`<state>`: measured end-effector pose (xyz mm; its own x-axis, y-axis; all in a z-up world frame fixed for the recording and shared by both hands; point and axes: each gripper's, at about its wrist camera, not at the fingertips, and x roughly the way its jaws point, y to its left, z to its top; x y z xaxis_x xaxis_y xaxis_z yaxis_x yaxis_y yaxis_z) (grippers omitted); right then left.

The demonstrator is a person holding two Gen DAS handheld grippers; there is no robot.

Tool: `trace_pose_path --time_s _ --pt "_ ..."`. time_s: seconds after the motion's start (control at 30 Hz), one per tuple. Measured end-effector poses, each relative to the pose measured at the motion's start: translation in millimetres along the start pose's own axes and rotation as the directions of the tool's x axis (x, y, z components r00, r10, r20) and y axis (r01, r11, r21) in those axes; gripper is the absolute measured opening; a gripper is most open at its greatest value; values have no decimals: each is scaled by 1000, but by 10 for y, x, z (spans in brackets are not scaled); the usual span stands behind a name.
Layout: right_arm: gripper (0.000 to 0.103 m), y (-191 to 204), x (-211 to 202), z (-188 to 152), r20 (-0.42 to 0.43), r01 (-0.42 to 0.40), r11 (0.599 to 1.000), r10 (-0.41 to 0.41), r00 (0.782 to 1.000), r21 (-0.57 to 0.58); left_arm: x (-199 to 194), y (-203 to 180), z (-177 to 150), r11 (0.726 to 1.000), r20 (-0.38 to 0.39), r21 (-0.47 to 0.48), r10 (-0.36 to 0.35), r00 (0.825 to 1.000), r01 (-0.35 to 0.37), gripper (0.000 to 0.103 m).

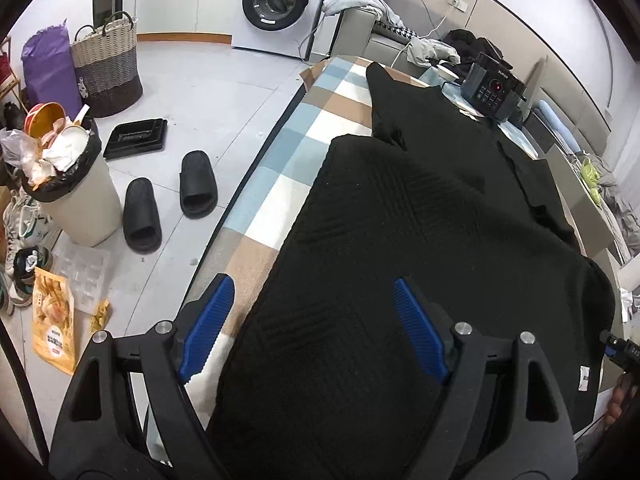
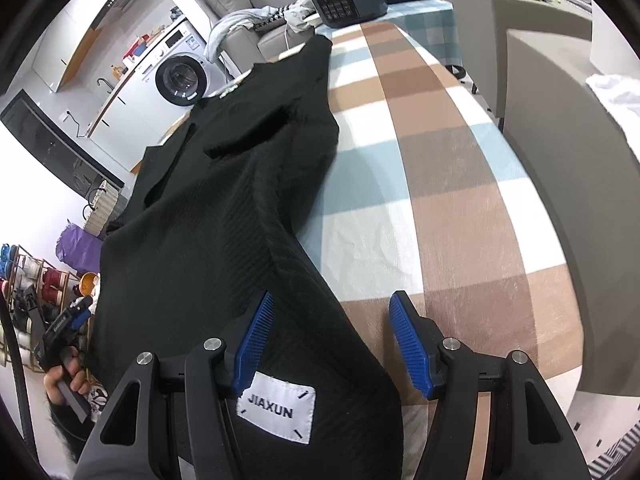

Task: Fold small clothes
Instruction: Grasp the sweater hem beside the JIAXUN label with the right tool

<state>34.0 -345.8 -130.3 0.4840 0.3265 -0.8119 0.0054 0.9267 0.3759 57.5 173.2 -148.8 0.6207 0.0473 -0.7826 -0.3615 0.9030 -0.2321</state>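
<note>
a black sweater [image 1: 420, 216] lies spread out flat on a table with a checked cloth [image 1: 280, 148] in blue, brown and white squares. the left gripper [image 1: 314, 328] hovers over the near left edge of the sweater, its blue fingers [image 1: 208, 328] spread wide and holding nothing. the right gripper [image 2: 334, 344] is over the near right edge, its blue fingers [image 2: 412, 344] spread wide too, with nothing between them. a white label [image 2: 276, 412] that says jiaxun sits on the sweater just by the right gripper. a black cooker [image 1: 492, 88] stands at the far end of the table. on the floor are two black slippers [image 1: 172, 204], a full bin [image 1: 72, 184] and a basket [image 1: 108, 68]. a washing machine [image 1: 280, 4] stands by the far wall
</note>
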Motion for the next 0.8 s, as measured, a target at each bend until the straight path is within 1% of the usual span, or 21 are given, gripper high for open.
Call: trace_pose_path --time_s 0.07,0.17,0.23,0.27,0.3,0.33,0.37,0.4,0.43,0.47,0.53,0.6,0.63,0.67,0.73,0.77,0.8 --pt "62 -18 38 -14 -6 3 1000 -3 1000 0 64 -15 9 1000 -5 2 17 1000 -17 80" --pt "61 9 48 -2 7 2 1000 -2 1000 -22 181 -36 76 1000 -17 2 6 1000 -6 78" --pt "49 56 61 12 23 13 999 -12 1000 -53 212 -59 92 1000 -23 7 5 1000 -5 72" --pt "33 98 69 22 34 21 996 -18 999 -81 229 -70 99 1000 -26 8 5 1000 -5 72" --pt "23 125 78 33 35 21 995 -17 999 -97 244 -73 107 1000 -32 7 7 999 -7 72" --pt "17 154 90 51 32 9 994 -5 999 -110 261 -82 110 1000 -39 8 9 999 -8 72" --pt "5 187 92 73 34 -5 992 10 999 -129 268 -87 114 1000 -41 9 9 999 -8 72" --pt "5 218 73 97 46 -11 990 18 999 -144 271 -95 121 1000 -44 12 13 999 -12 72" --pt "5 224 31 141 75 -12 989 23 997 -145 256 -91 122 1000 -45 13 12 999 -11 72" --pt "5 201 -21 191 112 -2 992 16 994 -125 247 -93 129 1000 -45 13 8 999 -7 72" --pt "5 70 -86 315 163 12 999 -5 987 -40 216 -84 135 1000 -45 12 -1 999 2 72" --pt "5 -35 -83 399 169 -36 999 32 985 19 216 -82 140 1000 -52 10 -6 999 7 72" --pt "5 -59 -54 426 148 -55 998 51 988 28 221 -81 138 1000 -56 11 -9 998 10 72" --pt "7 -55 -36 437 137 -53 998 50 989 19 237 -84 134 1000 -66 13 -10 998 11 72" --pt "13 -19 -13 407 122 -53 999 54 991 -10 272 -96 119 1000 -80 21 -9 997 11 71" --pt "21 -13 -9 383 111 -56 998 57 992 -14 273 -112 119 1000 -72 31 -2 997 4 71" --pt "33 -19 -3 354 104 -58 998 59 993 -15 288 -132 123 999 -75 42 8 997 -5 70"
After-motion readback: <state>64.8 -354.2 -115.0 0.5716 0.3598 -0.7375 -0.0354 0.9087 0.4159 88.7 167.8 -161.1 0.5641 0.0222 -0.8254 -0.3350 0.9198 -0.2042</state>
